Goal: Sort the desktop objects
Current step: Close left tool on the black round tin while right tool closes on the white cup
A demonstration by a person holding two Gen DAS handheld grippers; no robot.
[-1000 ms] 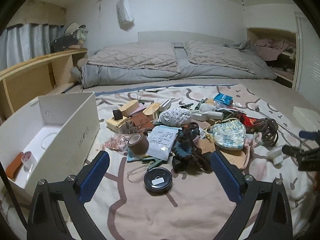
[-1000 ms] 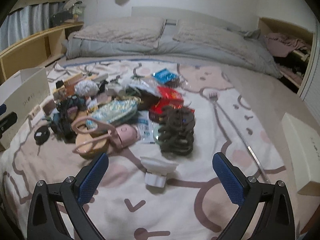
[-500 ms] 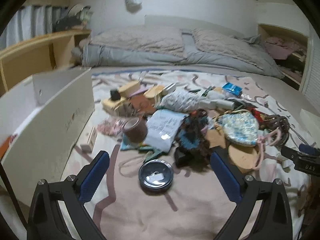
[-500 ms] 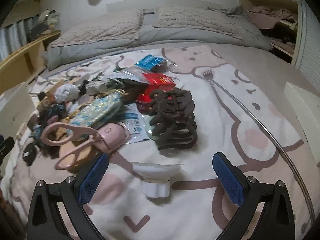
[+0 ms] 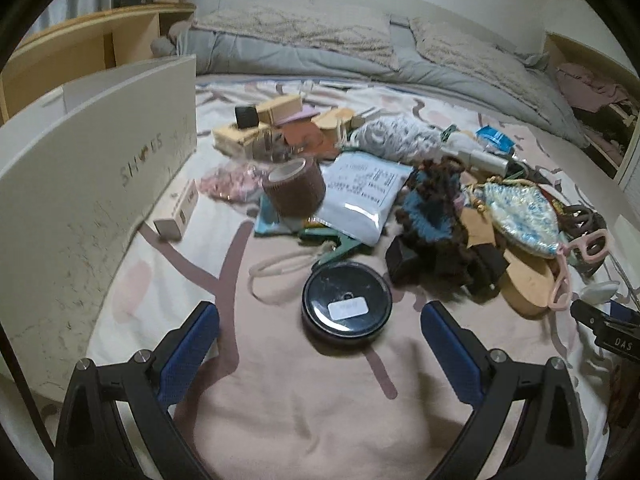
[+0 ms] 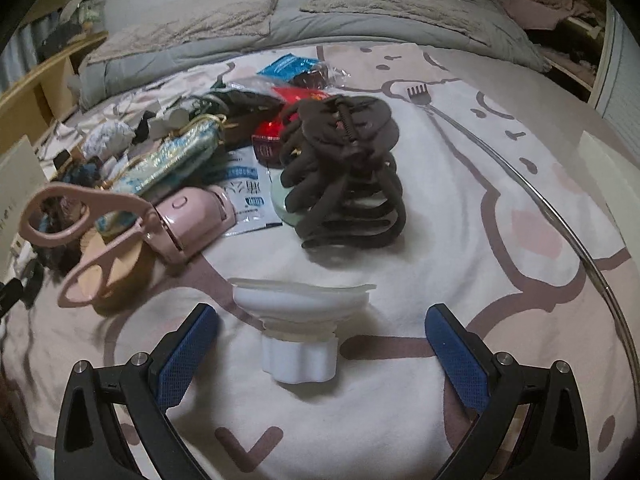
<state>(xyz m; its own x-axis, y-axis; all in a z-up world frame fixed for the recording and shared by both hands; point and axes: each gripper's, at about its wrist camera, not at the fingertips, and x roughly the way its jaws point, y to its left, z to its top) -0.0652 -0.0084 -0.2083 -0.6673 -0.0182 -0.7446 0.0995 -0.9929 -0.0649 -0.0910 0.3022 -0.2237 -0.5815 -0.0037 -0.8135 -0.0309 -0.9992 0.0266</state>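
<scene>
Left gripper (image 5: pixel 320 340) spread wide, empty, just short of round black lidded tin (image 5: pixel 346 305) on pink patterned bedspread (image 5: pixel 280 412). Right gripper (image 6: pixel 320 340) likewise splayed, empty, flanking white plastic suction holder (image 6: pixel 300 328); brown claw hair clip (image 6: pixel 344 172) beyond.

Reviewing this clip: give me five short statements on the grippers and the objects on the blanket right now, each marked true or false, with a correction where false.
1. The left gripper is open and holds nothing. True.
2. The round black tin lies just ahead of the left gripper, level with its fingertips. True.
3. The right gripper is shut on the white suction holder. False: its jaws stand wide apart, and the holder lies between them untouched.
4. The brown hair claw sits inside the white box. False: it lies on the blanket.
5. The brown tape roll lies beyond the black tin. True.
</scene>
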